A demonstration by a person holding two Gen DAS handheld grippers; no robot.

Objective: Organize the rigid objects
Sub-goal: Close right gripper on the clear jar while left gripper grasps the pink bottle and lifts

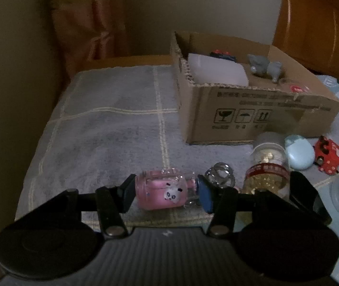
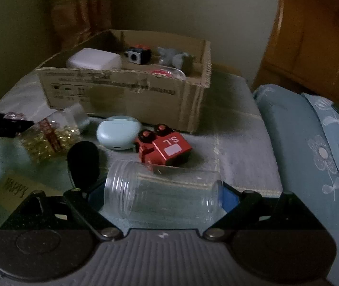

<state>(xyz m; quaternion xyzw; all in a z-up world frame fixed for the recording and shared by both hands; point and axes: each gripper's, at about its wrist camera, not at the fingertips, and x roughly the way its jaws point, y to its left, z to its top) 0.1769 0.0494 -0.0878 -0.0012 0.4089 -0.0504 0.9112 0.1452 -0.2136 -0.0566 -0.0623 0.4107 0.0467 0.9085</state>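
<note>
My left gripper [image 1: 165,194] is shut on a pink panda bottle [image 1: 162,191] that lies sideways between its pads, low over the grey cloth. My right gripper [image 2: 159,190] is shut on a clear plastic jar [image 2: 164,190], held on its side. An open cardboard box [image 1: 252,116] stands at the back and holds a white case [image 1: 217,70], a grey elephant figure [image 1: 263,66] and a red-black toy [image 1: 223,54]. The box also shows in the right wrist view [image 2: 121,93].
On the cloth before the box lie a jar of gold beads [image 1: 268,166], a pale blue earbud case [image 2: 119,132], a red toy train [image 2: 164,149] and a clear crystal ornament [image 1: 219,175]. A blue pillow [image 2: 312,147] lies right. A wooden headboard [image 2: 312,35] stands behind.
</note>
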